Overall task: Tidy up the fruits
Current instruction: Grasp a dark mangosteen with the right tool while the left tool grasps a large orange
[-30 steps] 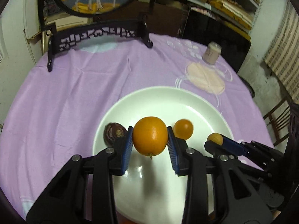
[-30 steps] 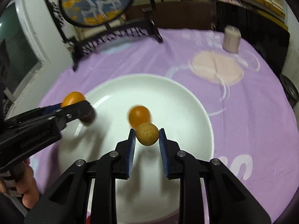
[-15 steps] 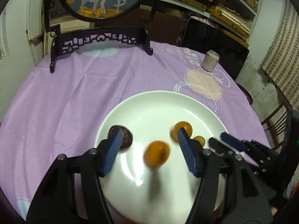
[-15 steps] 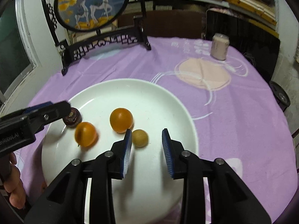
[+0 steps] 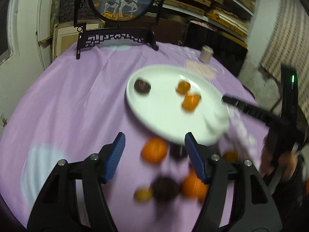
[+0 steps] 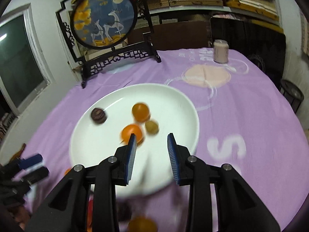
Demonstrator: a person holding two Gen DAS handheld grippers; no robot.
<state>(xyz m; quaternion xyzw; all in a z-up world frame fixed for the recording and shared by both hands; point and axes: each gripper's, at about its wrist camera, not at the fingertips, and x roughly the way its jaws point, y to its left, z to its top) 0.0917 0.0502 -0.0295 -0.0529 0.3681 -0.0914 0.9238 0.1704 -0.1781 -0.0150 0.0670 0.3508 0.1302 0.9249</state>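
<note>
A white plate [image 6: 179, 104] [image 5: 160, 119] on the purple cloth holds a dark passion fruit [image 6: 98, 115] [image 5: 142, 86], two oranges [image 6: 140, 112] [image 6: 131, 132] and a small yellow-brown fruit [image 6: 152, 127]. My left gripper [image 5: 154, 150] is open and empty, pulled back over loose fruit on the cloth: an orange [image 5: 154, 150], a dark fruit [image 5: 165, 189], another orange [image 5: 194, 186] and a small yellow fruit [image 5: 143, 194]. My right gripper [image 6: 151, 150] is open and empty above the plate's near edge.
A round deer screen on a black stand [image 6: 108, 29] [image 5: 119, 13] stands at the table's far side. A small pink jar [image 6: 220, 51] [image 5: 206, 54] sits at the far right. The table edge drops off on the right and near sides.
Both grippers let go of their fruit, which now lie on the plate, and drew back and up. The left one moved left and back, bringing loose fruit on the cloth into view.
</note>
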